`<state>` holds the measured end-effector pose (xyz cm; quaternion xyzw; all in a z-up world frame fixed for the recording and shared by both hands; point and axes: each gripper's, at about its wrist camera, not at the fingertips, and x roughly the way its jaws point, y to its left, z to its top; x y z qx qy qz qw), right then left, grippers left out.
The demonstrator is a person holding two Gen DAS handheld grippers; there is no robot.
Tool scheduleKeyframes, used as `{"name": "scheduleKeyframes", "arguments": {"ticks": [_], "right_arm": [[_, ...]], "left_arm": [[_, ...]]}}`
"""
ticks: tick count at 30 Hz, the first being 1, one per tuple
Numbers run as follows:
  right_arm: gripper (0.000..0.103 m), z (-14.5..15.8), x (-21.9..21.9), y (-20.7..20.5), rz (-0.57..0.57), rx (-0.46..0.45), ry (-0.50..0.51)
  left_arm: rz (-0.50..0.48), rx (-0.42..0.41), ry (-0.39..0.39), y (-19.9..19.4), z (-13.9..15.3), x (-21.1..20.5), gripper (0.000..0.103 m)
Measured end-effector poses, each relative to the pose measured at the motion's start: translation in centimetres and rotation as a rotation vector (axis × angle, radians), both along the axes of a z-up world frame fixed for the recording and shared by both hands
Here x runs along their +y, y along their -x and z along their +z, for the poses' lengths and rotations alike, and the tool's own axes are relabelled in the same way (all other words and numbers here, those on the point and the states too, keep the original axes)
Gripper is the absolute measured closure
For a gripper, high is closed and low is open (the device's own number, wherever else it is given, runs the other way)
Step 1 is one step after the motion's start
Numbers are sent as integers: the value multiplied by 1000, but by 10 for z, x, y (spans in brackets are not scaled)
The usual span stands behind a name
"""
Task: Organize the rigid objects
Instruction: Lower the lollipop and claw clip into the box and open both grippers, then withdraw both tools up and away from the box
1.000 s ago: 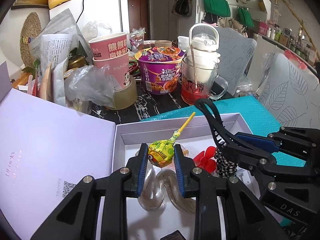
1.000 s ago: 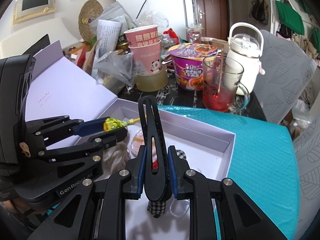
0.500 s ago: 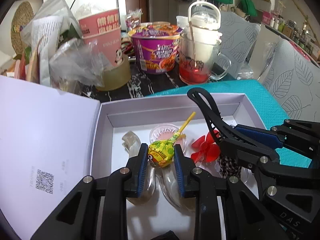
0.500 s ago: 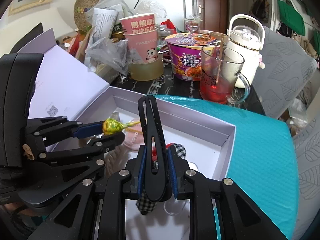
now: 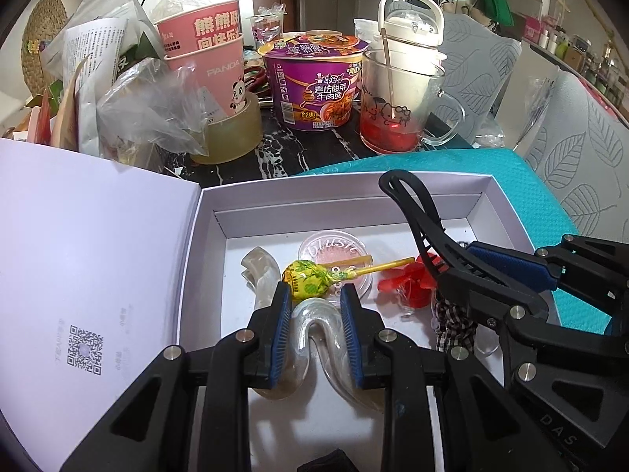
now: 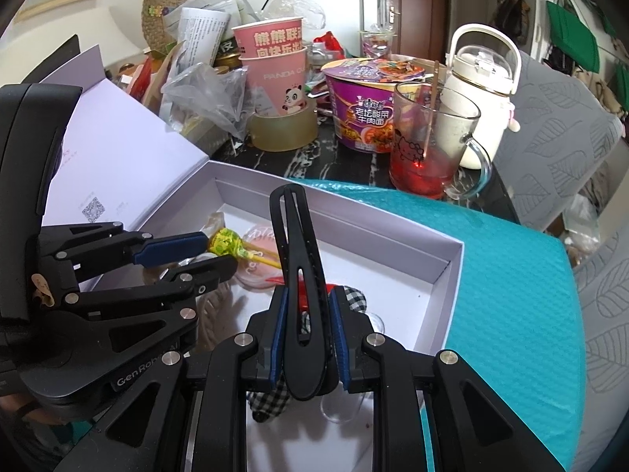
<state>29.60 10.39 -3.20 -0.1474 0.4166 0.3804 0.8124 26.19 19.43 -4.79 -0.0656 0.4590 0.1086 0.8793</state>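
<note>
An open white box point(image 5: 346, 181) lies on a teal mat. My left gripper point(image 5: 314, 295) is low inside it and pinches a yellow-green lollipop point(image 5: 308, 283) at the very tips. The lollipop's stick lies level across a round clear blush pot point(image 5: 334, 246). A clear wavy clip point(image 5: 314, 330) lies under the fingers. My right gripper point(image 6: 306, 306) is shut on a long black hair clip point(image 6: 295, 244) that points up and away over the box. Checked fabric point(image 6: 267, 397) sits below the black clip; whether it is attached I cannot tell. A red piece point(image 5: 405, 287) lies beside the left gripper point(image 6: 220, 253).
The box lid point(image 5: 98, 255) stands open on the left. Behind the box crowd a tape roll point(image 5: 232, 133), pink cups point(image 5: 208, 59), a purple noodle bowl point(image 5: 314, 86), a glass mug point(image 5: 397, 106) and a white kettle point(image 6: 479, 86). The teal mat point(image 6: 511, 295) stretches right.
Both grippers have come down and forward into the box. The lollipop has slid toward the left fingertips and its stick has swung from pointing up to lying level.
</note>
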Motion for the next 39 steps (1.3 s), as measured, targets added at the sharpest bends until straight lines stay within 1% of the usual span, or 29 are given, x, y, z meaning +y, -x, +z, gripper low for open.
{"name": "scheduleKeyframes", "arguments": {"ticks": [4,7,11,15,17,18,19,20,21,22,23,27,29,31,36,39], "right_arm": [[80,0,-1,-1,-2,5,-1],[73,0,-2,-2,-5,14,2],[68,0,-3,-3,-14,18,8],[67,3,-6,-2,-19,12,4],[67,7,-8,-3,-30,-2,7],[66,8,-10,-3,-37,-8,7],[65,10,-12,-4,-41,-11,5],[64,12,-13,-4,-45,-14,2],[64,13,-14,-4,-46,-17,0],[64,13,-14,-3,-47,-19,0],[64,14,-14,-3,-49,-22,2],[64,15,-14,-1,-53,-28,9],[61,16,-14,1,-54,-31,10],[57,18,-15,2,-63,-31,7],[56,28,-19,11,-80,-59,6],[51,38,-23,18,-81,-65,-14]], "left_arm": [[1,3,2,0,0,0,77],[4,10,1,-2,0,0,77],[9,14,2,-3,-1,0,77],[12,22,1,-3,-1,1,77],[13,25,6,-3,0,1,74],[13,22,10,-3,1,1,69],[16,18,8,-2,3,1,57],[23,14,-1,-1,4,1,52],[33,7,-14,0,7,2,41],[37,-1,-18,1,9,2,34],[41,-10,-14,2,11,4,32],[46,-23,-12,5,18,6,32],[50,-28,-21,6,21,6,32],[61,-30,-31,8,23,6,32],[90,-35,-83,13,31,6,32],[102,-57,-90,18,41,7,32]]}}
